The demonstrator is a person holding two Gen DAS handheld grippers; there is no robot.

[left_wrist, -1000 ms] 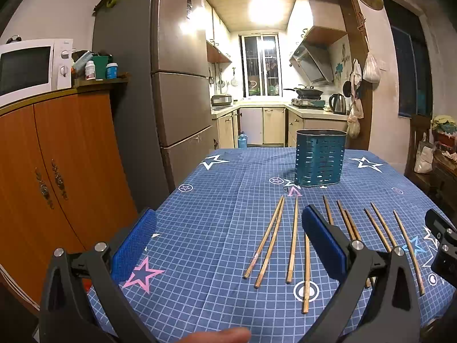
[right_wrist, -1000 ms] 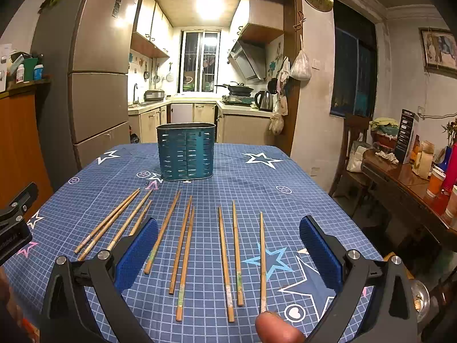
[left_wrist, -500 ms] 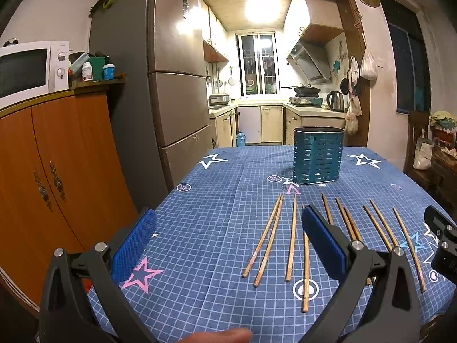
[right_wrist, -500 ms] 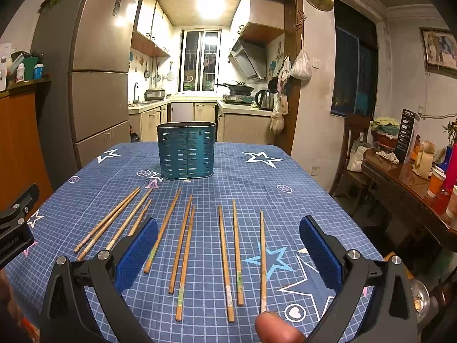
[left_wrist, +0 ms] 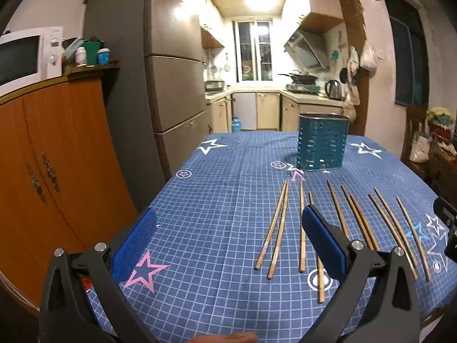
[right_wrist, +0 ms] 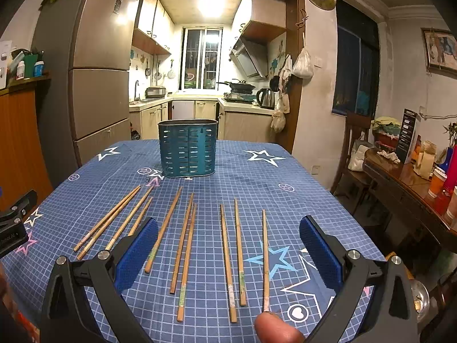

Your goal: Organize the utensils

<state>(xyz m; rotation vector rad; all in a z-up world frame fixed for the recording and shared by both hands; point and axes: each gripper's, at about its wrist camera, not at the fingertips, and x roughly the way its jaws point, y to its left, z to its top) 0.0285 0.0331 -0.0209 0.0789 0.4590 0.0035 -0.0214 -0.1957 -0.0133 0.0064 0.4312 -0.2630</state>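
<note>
Both your grippers hang above the near edge of the table (right_wrist: 300, 183), jaws wide apart and holding nothing: the left gripper (left_wrist: 225, 243) over bare blue cloth at the left, the right gripper (right_wrist: 228, 245) directly over the chopsticks. 10 wooden chopsticks (right_wrist: 187, 245) lie side by side on the star-print cloth, tips pointing toward the far side. The teal slotted utensil holder (right_wrist: 187, 148) stands upright well beyond them at the far middle of the table, and I cannot tell what is inside. By my reading, nothing is sorted yet, so you are at the first pick. Your right gripper is best placed: drop it onto 1 stick, perhaps the lone one at the right (right_wrist: 265, 257), close on its shaft, lift, then carry it to the holder.
</note>
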